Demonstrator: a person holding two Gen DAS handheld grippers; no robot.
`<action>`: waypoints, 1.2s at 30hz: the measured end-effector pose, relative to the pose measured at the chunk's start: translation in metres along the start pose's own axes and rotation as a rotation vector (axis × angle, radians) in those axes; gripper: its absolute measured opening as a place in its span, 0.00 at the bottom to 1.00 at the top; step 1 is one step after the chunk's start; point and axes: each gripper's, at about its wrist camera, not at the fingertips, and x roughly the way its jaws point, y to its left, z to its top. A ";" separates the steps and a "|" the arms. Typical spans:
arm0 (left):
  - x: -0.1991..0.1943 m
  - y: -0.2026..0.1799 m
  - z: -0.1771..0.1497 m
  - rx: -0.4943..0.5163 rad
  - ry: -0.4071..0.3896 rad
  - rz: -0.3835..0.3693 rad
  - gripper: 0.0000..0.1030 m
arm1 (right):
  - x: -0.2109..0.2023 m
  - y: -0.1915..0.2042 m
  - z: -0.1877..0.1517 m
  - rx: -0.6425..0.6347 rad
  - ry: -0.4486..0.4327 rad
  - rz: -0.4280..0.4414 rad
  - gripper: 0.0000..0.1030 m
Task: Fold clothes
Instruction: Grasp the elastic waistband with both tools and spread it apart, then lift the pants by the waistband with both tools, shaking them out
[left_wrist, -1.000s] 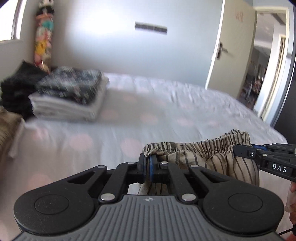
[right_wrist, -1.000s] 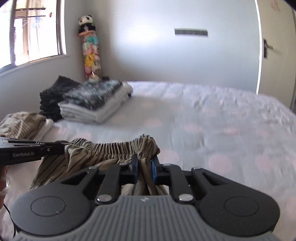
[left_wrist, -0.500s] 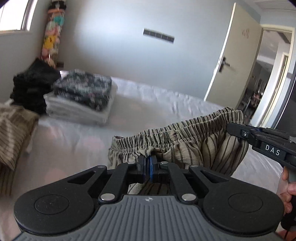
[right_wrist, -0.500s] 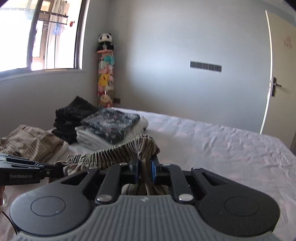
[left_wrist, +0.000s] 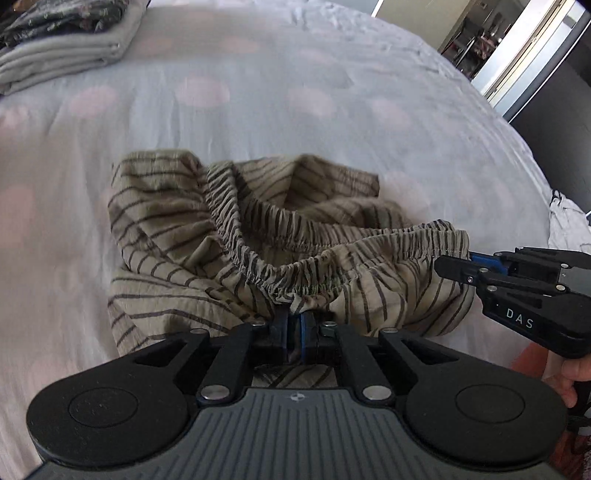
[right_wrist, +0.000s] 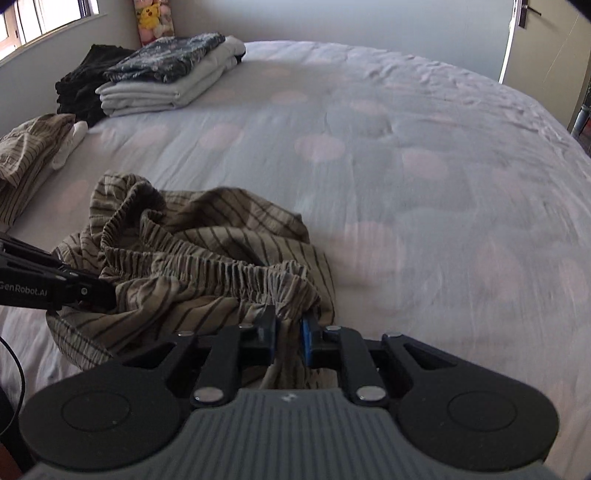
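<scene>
A pair of beige striped shorts (left_wrist: 236, 236) with a gathered elastic waistband lies bunched on the bed (left_wrist: 280, 96). My left gripper (left_wrist: 294, 325) is shut on the waistband at its near edge. From the right side the other gripper (left_wrist: 471, 260) pinches the far end of the same waistband. In the right wrist view the striped shorts (right_wrist: 207, 251) sag between both tools; my right gripper (right_wrist: 288, 328) is shut on the waistband fabric, and the left gripper (right_wrist: 107, 291) holds it at the left edge. Most of the legs lie crumpled on the sheet.
A folded stack of pale and dark floral clothes (right_wrist: 173, 79) sits at the far left of the bed beside a black pile (right_wrist: 79, 90). Another striped garment (right_wrist: 27, 155) lies at the left edge. An open doorway (left_wrist: 524, 55) stands to the right.
Both grippers have come down and tilted toward the bed while keeping hold of the waistband. The shorts, which hung stretched in the air, now rest crumpled on the sheet.
</scene>
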 end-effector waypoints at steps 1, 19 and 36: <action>0.000 -0.001 -0.001 0.006 0.004 0.006 0.08 | 0.002 0.000 0.000 -0.003 0.021 0.006 0.16; -0.072 -0.008 0.007 0.118 -0.243 0.026 0.49 | -0.051 -0.005 0.011 -0.239 -0.003 0.057 0.49; -0.079 -0.031 0.037 0.395 -0.247 0.064 0.54 | -0.028 0.000 0.041 -0.548 0.100 0.149 0.49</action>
